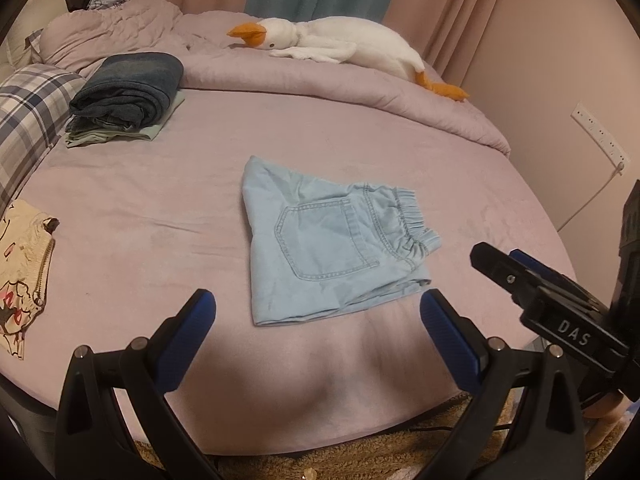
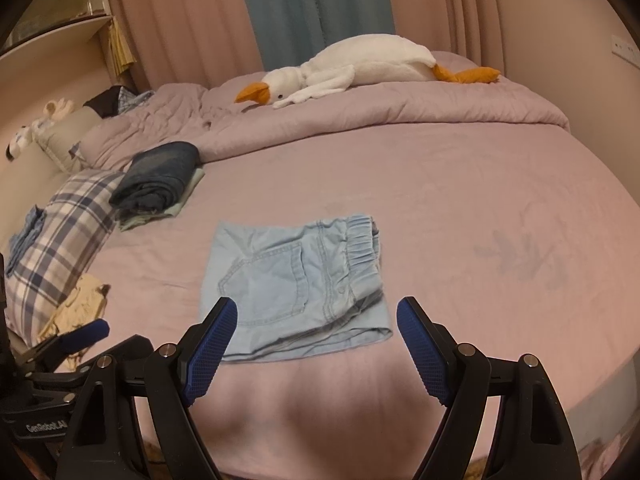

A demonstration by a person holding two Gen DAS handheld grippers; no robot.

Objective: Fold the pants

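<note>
Light blue denim pants [image 1: 328, 240] lie folded into a compact square on the pink bed sheet [image 1: 160, 216], back pocket up, elastic waistband at the right. They also show in the right wrist view [image 2: 296, 284]. My left gripper [image 1: 318, 304] is open and empty, hovering just in front of the pants' near edge. My right gripper [image 2: 316, 316] is open and empty, its fingers either side of the pants' near edge, above the sheet. The right gripper also shows at the right of the left wrist view [image 1: 504, 268].
A stack of folded dark jeans [image 1: 128, 88] over a green garment sits at the back left beside a plaid pillow [image 1: 28, 112]. A cream printed garment [image 1: 22, 280] lies at the left edge. A plush goose [image 1: 344, 44] lies on the rolled duvet behind.
</note>
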